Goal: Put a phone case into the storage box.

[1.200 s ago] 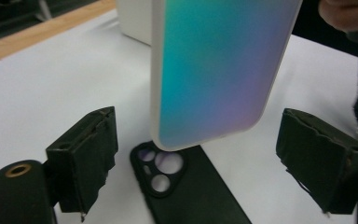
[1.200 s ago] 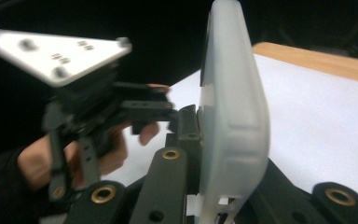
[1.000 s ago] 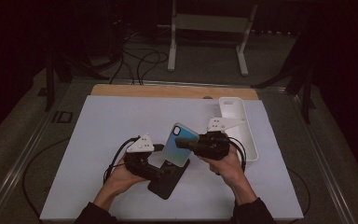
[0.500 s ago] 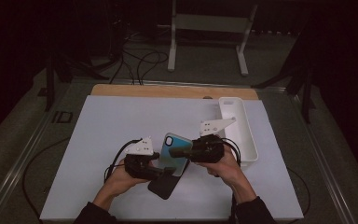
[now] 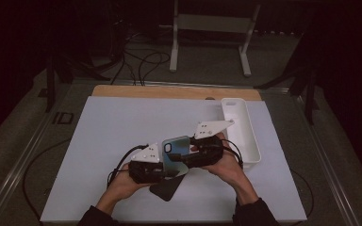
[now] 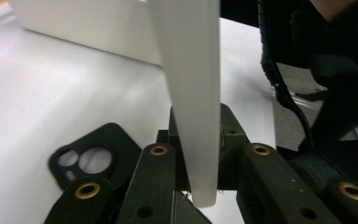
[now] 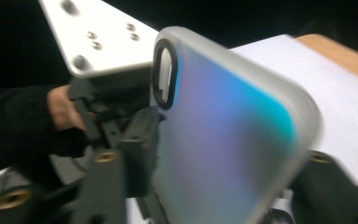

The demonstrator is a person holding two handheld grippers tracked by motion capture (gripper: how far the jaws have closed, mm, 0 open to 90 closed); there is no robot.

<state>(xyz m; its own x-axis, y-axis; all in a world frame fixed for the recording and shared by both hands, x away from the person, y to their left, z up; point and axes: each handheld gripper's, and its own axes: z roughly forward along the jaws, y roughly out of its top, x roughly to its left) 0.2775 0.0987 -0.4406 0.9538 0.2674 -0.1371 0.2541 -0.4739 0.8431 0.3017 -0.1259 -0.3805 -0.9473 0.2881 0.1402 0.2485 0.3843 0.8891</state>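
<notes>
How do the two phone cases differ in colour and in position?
1. The iridescent case is translucent with a blue sheen; the black case is dark and opaque.
2. The iridescent case is held off the table, clamped in the left gripper; the black case lies flat on the table.
Both have a camera cutout.

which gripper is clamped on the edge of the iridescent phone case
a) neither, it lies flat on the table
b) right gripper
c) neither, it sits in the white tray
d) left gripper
d: in the left gripper view the left gripper's jaws pinch the iridescent phone case edge-on, clear of the table.
</notes>
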